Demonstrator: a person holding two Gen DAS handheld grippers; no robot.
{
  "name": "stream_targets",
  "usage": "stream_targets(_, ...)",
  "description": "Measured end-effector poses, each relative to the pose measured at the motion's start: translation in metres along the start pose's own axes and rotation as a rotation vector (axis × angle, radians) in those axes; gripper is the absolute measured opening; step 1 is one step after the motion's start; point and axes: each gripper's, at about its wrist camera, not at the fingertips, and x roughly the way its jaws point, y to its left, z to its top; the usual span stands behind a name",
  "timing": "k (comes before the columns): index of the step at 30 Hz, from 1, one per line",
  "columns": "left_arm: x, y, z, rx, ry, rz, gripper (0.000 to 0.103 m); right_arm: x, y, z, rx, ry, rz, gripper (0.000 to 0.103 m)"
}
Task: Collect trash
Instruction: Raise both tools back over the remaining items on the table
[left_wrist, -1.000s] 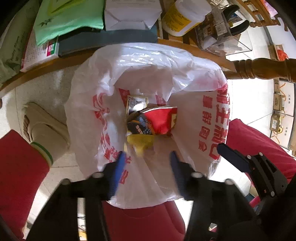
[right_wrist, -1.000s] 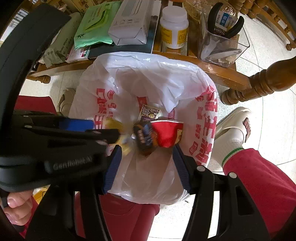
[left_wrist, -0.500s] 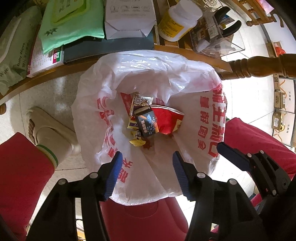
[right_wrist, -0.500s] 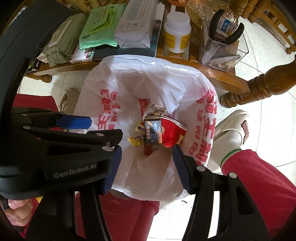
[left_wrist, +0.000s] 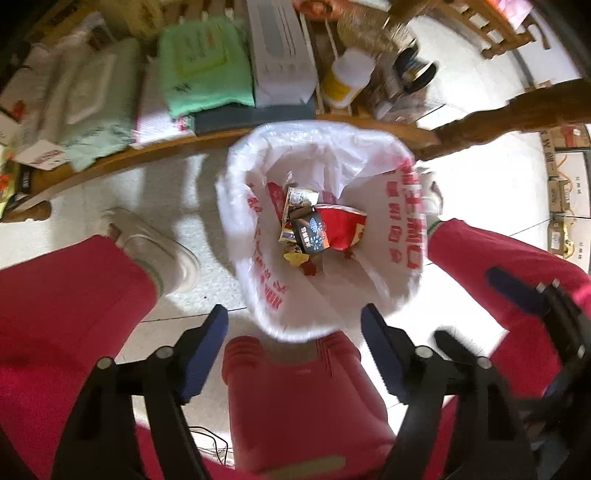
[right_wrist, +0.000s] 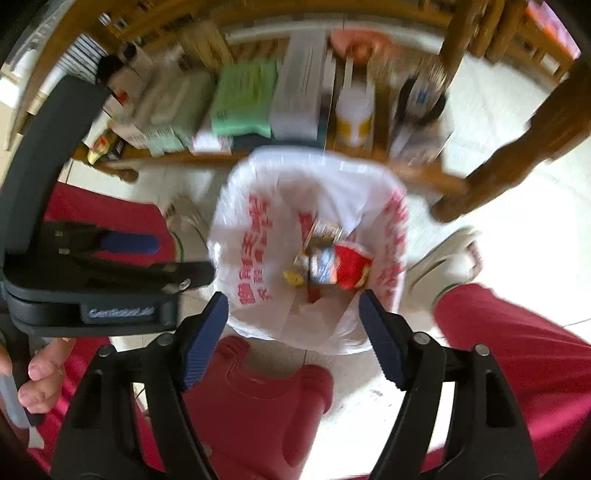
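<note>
both our grippers sit higher over the trash bag than a second ago, so the bag looks smaller and more floor shows around it; the dark little box that was dropping half a second ago now lies on the pile inside. our left gripper has its jaws opening, wide apart, with nothing between the blue pads, and it points steeply down at the bag. our right gripper is the same: jaws opening, spread wide, nothing held. in the right wrist view the left gripper's black body sits off to the left, with a hand wrapped around its handle.

the white plastic bag with red print stands open on the pale tiled floor, just in front of the low wooden table. inside it we see the dark box lying against a crumpled red wrapper, a small patterned packet behind them and a yellow scrap beside them. on the table lie a green pack, a long white box and a white bottle with a yellow label, all blurred. our red trouser legs flank the bag, a pale shoe on the left side, and a red stool sits below the bag, nearest us
</note>
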Motion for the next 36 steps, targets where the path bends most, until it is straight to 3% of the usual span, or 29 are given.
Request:
stream_targets(3, -0.046, 0.002, -0.015, 0.022, -0.044, -0.002, 0.081, -0.055, 0.005, 0.004, -0.045, -0.097, 0.006, 0.084)
stream_targets(9, -0.162, 0.002, -0.017, 0.048, -0.182, -0.010, 0.084, -0.173, 0.009, 0.032, -0.133, -0.292, 0.011, 0.092)
stream_targets(12, -0.229, -0.001, -0.008, 0.056, -0.278, 0.016, 0.093, -0.230, 0.009, 0.050, -0.184, -0.374, -0.004, 0.096)
stream_targets(15, -0.285, -0.002, 0.002, 0.054, -0.344, 0.027, 0.093, -0.278, 0.007, 0.066, -0.231, -0.454, -0.036, 0.096)
stream_targets(18, -0.332, -0.009, 0.011, 0.069, -0.418, 0.108, 0.095, -0.316, 0.004, 0.080, -0.264, -0.499, -0.060, 0.096)
stream_targets(20, -0.353, -0.016, 0.015, 0.081, -0.453, 0.149, 0.095, -0.336, 0.001, 0.091, -0.279, -0.514, -0.054, 0.096)
stream_targets(24, -0.390, -0.028, 0.026, 0.120, -0.477, 0.119, 0.095, -0.362, 0.007, 0.112, -0.326, -0.534, -0.031, 0.096)
stream_targets(27, -0.410, -0.039, 0.031, 0.152, -0.511, 0.144, 0.095, -0.375, 0.009, 0.125, -0.345, -0.549, -0.015, 0.096)
stream_targets(36, -0.433, -0.056, 0.061, 0.197, -0.516, 0.110, 0.095, -0.396, 0.013, 0.158, -0.383, -0.589, -0.028, 0.096)
